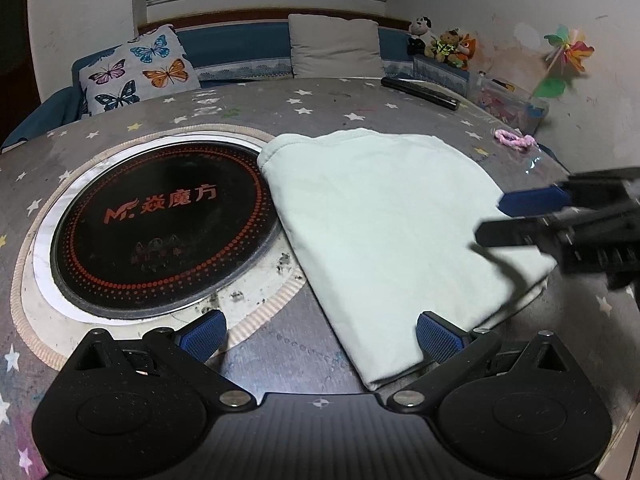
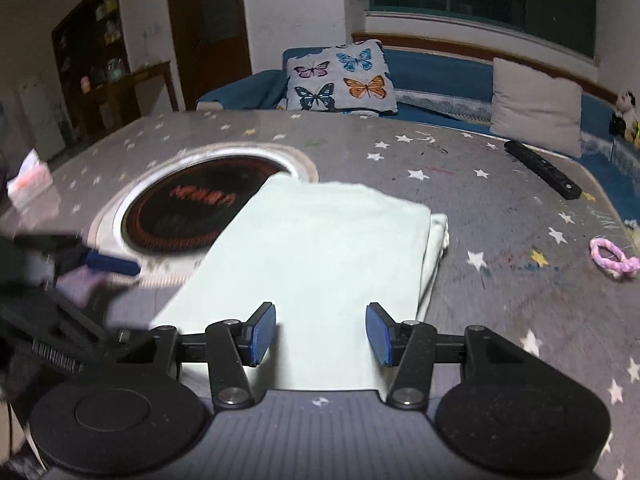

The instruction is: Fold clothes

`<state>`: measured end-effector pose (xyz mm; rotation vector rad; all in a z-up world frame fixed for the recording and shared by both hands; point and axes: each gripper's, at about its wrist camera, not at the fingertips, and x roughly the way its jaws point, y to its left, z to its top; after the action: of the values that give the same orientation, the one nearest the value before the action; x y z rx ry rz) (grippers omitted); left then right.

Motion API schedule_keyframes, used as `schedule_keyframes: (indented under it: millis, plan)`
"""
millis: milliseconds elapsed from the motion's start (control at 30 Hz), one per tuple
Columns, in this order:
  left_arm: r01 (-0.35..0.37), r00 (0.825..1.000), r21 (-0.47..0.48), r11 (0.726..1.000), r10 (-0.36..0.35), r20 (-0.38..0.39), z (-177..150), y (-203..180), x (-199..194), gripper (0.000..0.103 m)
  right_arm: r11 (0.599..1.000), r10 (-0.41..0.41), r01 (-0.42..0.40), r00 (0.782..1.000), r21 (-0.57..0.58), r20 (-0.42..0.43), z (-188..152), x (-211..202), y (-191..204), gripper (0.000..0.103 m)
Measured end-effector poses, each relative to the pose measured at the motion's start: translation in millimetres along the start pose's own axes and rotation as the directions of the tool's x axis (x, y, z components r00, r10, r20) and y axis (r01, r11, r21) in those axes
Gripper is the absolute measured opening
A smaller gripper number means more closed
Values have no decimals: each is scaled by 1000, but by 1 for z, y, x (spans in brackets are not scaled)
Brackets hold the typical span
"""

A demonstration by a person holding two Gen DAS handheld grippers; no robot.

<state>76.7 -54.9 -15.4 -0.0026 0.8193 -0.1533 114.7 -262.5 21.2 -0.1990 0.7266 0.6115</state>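
Pale mint soft cotton garment (image 1: pixel 384 216), folded rectangular, lies flat on grey star-print table (image 1: pixel 360 108), overlapping round black glass hotplate (image 1: pixel 160 224). Left tongs (image 1: pixel 320 336) gape wide, empty; right tongs (image 2: pixel 320 334) parted, gripping nothing.

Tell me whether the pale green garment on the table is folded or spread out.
Folded. The garment lies as a compact rectangle, with a second layer's edge peeking out along its right side.

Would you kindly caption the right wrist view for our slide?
Right gripper, jaws open, above a folded pale-green garment on the star-print table.
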Motion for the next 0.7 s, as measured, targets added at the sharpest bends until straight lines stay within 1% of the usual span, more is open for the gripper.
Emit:
schedule_keyframes:
  millis: [100,167,233,333,467,533,700]
  plan:
    - [-11,1000,18,1000,11,-5,-4,-3,3,103,998,-32,32,999,-52,-6,-13,-2,9,51]
    - [-21,1000,32,999,21,-5,-5,-5,3,103,996,-53,52,998,-68,-13,-21,-2,14,51]
    - [-16,1000,32,999,16,-7,-6,-5,2,103,994,-65,65,998,-83,-4,-25,-6,17,51]
    - [-22,1000,31,999,23,-8,-6,-4,1,103,996,-55,57,998,-73,16,-26,-14,18,51]
    - [-24,1000,33,999,24,-8,-6,-4,1,103,997,-56,55,998,-62,-6,-32,-10,15,51]
    - [-24,1000,35,999,24,-4,-6,-4,-1,103,997,-50,50,999,-65,-4,-32,-13,14,51]
    - [-24,1000,22,999,24,8,-2,0,-4,103,999,-35,37,998,-37,49,-24,-25,10,52]
